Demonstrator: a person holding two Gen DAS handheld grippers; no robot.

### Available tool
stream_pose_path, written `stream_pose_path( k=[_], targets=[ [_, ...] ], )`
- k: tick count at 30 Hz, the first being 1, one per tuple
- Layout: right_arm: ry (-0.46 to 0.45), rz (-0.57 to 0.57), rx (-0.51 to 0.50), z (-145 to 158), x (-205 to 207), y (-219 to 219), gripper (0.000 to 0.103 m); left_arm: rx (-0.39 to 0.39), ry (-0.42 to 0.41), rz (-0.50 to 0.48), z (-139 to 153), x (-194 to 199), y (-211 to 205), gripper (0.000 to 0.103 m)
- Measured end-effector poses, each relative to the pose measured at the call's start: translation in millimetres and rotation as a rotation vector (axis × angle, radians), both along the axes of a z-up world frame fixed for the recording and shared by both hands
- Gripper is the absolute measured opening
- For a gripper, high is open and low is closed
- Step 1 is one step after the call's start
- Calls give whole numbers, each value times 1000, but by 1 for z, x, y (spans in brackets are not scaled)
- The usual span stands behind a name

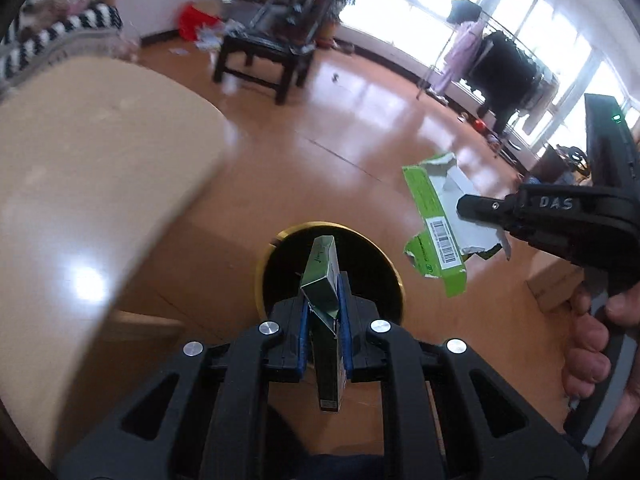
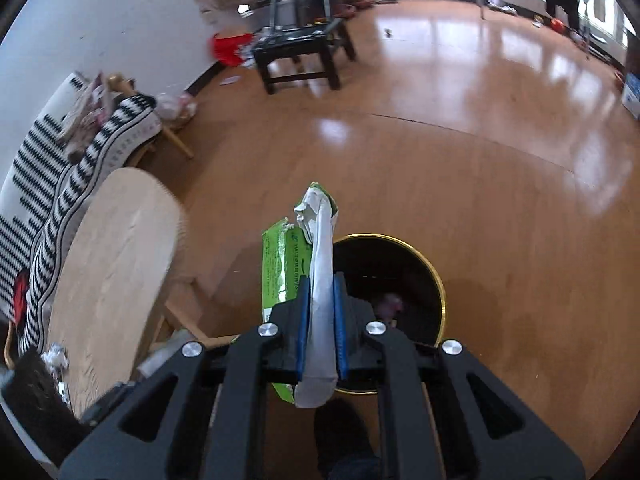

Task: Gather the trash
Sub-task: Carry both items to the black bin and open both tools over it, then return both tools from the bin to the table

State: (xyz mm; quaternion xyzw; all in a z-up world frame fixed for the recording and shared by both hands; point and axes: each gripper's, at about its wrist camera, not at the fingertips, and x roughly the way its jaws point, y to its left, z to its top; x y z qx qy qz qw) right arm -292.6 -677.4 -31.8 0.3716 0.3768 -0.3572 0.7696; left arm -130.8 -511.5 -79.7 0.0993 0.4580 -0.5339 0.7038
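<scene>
Dark green carton point(image 1: 322, 280) is pinched edge-on between the left gripper's point(image 1: 323, 308) blue pads, sticking up and forward, directly over the mouth of the bin point(image 1: 394, 276). Bin is black inside with a gold rim, standing on the wood floor point(image 1: 320, 128)

Torn lime-green box point(image 2: 316, 264), flattened with its white inner face showing, is clamped between the right gripper's point(image 2: 322, 320) fingers; from the left wrist view that box point(image 1: 436, 216) hangs just right of the bin, not yet centred over it. From the right wrist view the bin point(image 2: 438, 280) sits just beyond and right of the fingers, some trash already visible at the bottom

Both sets of fingers are narrow, each holding 1 piece of cardboard

Step in hand, as I read it: the drop. Both pieces are carried and over or beside the bin, nothing released yet

Next move: spread the left fingers, since the carton looks lined up with the opening and should fall straight in. The right box needs a short shift toward the bin centre before release; it is wide, floppy and torn, so it could catch the rim or flutter out onto the floor

Light wood bench point(image 2: 116, 264) stands just left of the bin, with small crumpled scraps point(image 2: 56, 358) at its near end, likely more to collect
</scene>
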Motion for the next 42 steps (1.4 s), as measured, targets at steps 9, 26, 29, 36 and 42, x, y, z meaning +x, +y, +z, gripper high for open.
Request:
stream_pose_path(
  k=[9,26,29,36,42],
  targets=[
    [40,-21,17,-13,-3,-7,13,24,46,-20,-35,-12,-42,12],
    [24,-79,-29,-4,-14,-4,63,-15,36,25,-21,9,-35,72],
    [28,-58,-30,-2,-6,0,67,-15,20,37,-12,13,-26,80],
    [-41,21,-74,23,26,26,84,-12,-79,103,29,37,27,91],
    [-94,183,-126,54,91,78,86,17,-179,204,66,64,109,92]
  ],
)
